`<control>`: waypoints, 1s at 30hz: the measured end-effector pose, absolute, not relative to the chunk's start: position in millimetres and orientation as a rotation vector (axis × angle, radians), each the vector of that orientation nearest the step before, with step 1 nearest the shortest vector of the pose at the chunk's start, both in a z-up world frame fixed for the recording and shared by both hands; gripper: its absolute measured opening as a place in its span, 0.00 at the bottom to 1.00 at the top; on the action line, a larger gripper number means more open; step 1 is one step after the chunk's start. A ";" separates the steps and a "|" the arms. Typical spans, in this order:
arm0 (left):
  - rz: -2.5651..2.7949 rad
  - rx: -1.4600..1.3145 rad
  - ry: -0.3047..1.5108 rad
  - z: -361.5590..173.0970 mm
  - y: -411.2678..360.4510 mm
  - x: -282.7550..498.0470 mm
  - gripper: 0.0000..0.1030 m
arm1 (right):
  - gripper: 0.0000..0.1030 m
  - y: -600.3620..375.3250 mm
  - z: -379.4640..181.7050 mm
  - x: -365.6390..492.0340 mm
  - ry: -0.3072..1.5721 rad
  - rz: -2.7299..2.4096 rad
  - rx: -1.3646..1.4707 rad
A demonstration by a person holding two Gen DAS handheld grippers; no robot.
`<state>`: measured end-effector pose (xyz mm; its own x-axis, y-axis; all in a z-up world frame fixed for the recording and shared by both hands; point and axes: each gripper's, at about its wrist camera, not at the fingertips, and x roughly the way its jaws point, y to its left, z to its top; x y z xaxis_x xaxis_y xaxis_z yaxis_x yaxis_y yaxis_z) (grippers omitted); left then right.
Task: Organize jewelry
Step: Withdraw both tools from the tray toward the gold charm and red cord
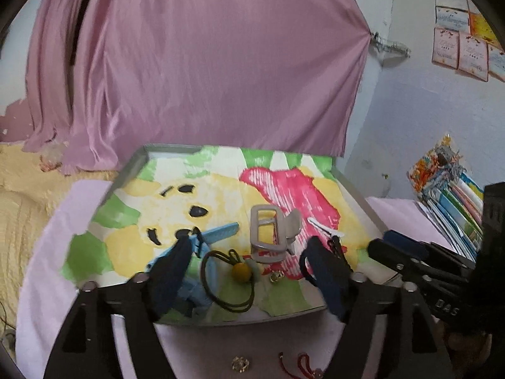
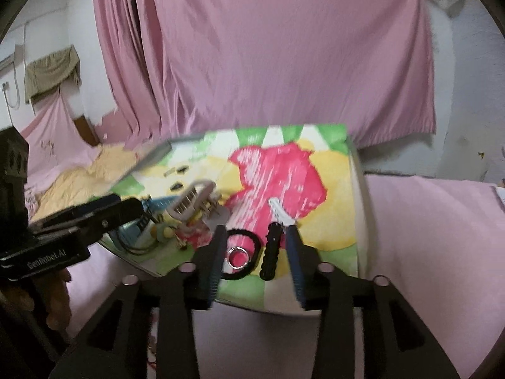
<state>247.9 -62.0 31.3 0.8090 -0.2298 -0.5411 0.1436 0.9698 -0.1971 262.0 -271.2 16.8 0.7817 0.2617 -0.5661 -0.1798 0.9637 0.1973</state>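
A grey tray (image 1: pixel 356 186) lined with a colourful bear picture holds hair pieces. My left gripper (image 1: pixel 249 246) is open over its near edge. Between its fingers lie a dark hair tie with a yellow ball (image 1: pixel 241 273), a small gold bell (image 1: pixel 276 277) and a grey claw clip (image 1: pixel 271 232). A blue clip (image 1: pixel 217 232) lies beside the left finger. My right gripper (image 2: pixel 257 237) is open over the tray (image 2: pixel 358 189), around a black hair tie (image 2: pixel 241 254), a silver ring (image 2: pixel 237 257) and a black ridged clip (image 2: pixel 270 252). A white clip (image 2: pixel 281 213) lies just beyond.
A gold brooch (image 1: pixel 240 363) and a red cord charm (image 1: pixel 303 364) lie on the pink cloth (image 1: pixel 47 268) in front of the tray. A pink curtain (image 1: pixel 195 63) hangs behind. Books (image 1: pixel 454 202) are stacked at the right. Yellow bedding (image 1: pixel 19 202) lies at the left.
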 end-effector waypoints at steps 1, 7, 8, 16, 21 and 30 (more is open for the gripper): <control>-0.194 -0.152 0.578 33.1 -60.3 244.0 0.82 | 0.43 -271.3 19.7 255.5 0.608 0.228 0.137; -0.141 -0.146 0.478 40.5 -47.4 210.0 1.00 | 0.75 -273.5 31.4 219.1 0.497 0.189 0.156; -0.137 -0.142 0.466 40.8 -45.3 204.8 1.00 | 0.77 -273.0 32.9 212.3 0.475 0.183 0.154; -0.095 -0.123 0.410 36.1 -28.6 164.2 1.00 | 0.90 -266.1 37.5 169.5 0.358 0.164 0.133; -0.095 -0.122 0.408 30.8 -20.4 148.1 1.00 | 0.91 -255.8 36.0 147.2 0.316 0.154 0.083; -0.094 -0.112 0.420 25.8 -12.2 137.4 1.00 | 0.91 -242.9 33.6 133.0 0.334 0.168 0.053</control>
<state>137.4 -12.2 25.8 0.9090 -0.1143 -0.4009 0.0681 0.9895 -0.1276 133.0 -242.9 33.6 0.9310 0.1725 -0.3217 -0.1548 0.9847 0.0798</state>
